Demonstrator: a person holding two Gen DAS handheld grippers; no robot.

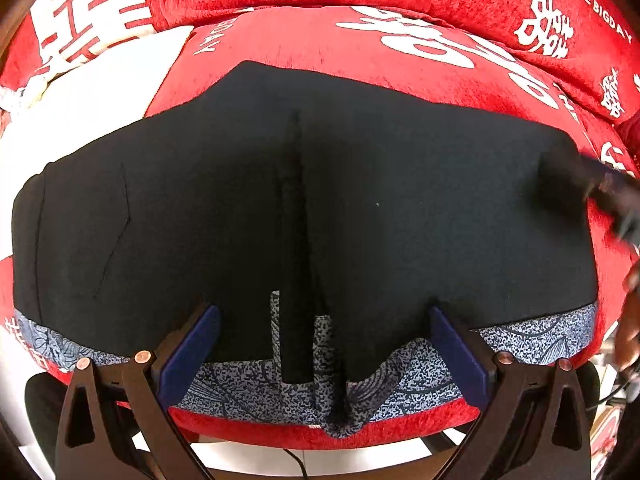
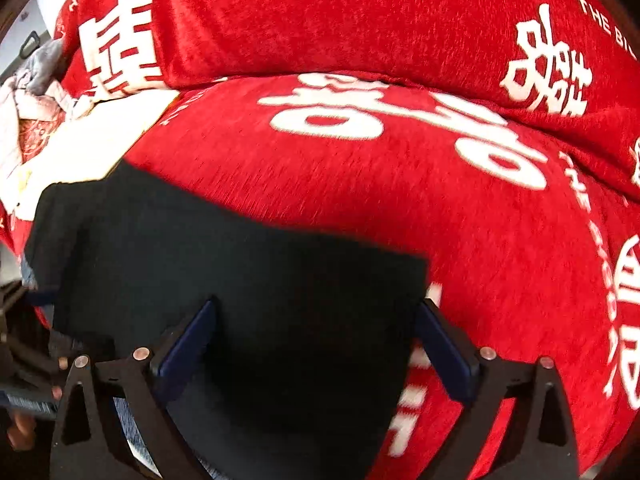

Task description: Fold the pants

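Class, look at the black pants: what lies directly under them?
The black pants lie on a blue speckled cloth, over a red cover. How far the speckled cloth extends underneath is hidden.

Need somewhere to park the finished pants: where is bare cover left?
Free: the red cover beyond and right of the black pants, up to the back cushion. Crowded: the left end, with piled clothes, and the patterned cloth along the near edge.
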